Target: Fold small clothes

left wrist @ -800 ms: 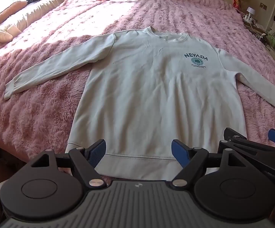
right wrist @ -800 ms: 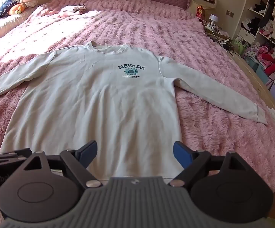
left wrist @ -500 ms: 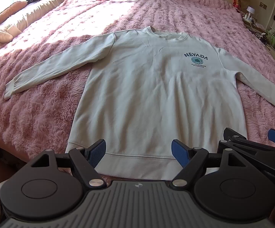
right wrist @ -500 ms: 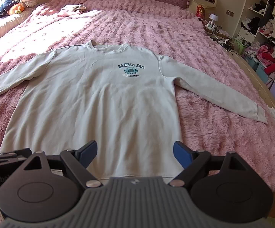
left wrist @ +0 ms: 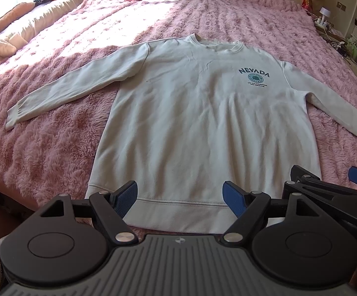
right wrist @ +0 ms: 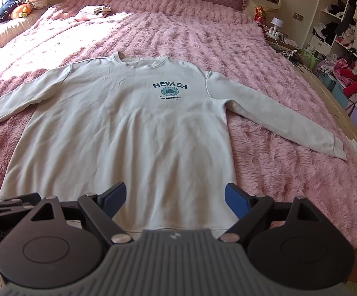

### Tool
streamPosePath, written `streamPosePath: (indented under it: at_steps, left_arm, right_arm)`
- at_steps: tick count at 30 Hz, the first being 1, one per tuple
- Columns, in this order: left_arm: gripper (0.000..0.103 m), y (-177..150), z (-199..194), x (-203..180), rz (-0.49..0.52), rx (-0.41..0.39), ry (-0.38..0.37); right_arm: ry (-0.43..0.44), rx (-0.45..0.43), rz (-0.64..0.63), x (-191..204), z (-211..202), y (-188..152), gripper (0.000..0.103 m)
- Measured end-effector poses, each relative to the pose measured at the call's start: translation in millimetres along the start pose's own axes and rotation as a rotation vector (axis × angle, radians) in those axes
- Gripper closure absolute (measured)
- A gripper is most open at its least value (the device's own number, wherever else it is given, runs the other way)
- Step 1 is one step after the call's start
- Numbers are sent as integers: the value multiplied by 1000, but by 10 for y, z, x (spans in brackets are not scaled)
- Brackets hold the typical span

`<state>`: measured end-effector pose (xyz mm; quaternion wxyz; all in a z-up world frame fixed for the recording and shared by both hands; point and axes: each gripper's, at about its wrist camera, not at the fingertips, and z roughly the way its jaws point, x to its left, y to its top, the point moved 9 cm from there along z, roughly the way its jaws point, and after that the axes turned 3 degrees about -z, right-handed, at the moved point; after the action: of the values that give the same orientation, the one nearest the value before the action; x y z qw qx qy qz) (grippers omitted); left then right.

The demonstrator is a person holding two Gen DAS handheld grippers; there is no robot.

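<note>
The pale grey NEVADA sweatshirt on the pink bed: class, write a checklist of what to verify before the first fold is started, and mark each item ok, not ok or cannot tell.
1. Pale grey NEVADA sweatshirt lies flat, print up, on the fluffy pink bedspread: ok.
2. Both sleeves spread out to the sides, left sleeve, right sleeve: ok.
3. Left gripper open, holding nothing: ok.
4. Right gripper open, holding nothing: ok.
5. Ribbed hem close in front of both grippers: ok.
6. Nothing lying on the sweatshirt; the small pink bundle sits far off near the headboard: ok.
</note>
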<state>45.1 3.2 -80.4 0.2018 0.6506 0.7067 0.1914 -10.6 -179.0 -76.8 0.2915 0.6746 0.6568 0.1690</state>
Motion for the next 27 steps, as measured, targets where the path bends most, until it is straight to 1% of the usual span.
streamPosePath:
  at_steps: [9,11,27]
  left_arm:
    - [11,-6,0,56,-2,6,2]
    - [11,-14,0,-2,-3,4,5]
    - [11,-23,15,1,0,5,12]
  right_arm:
    - [1,-1,-5,3,9,-3,20]
    - [-1,-1,-5,43,-1,-8,20]
    - [0,0,-8,47,6,-17,20]
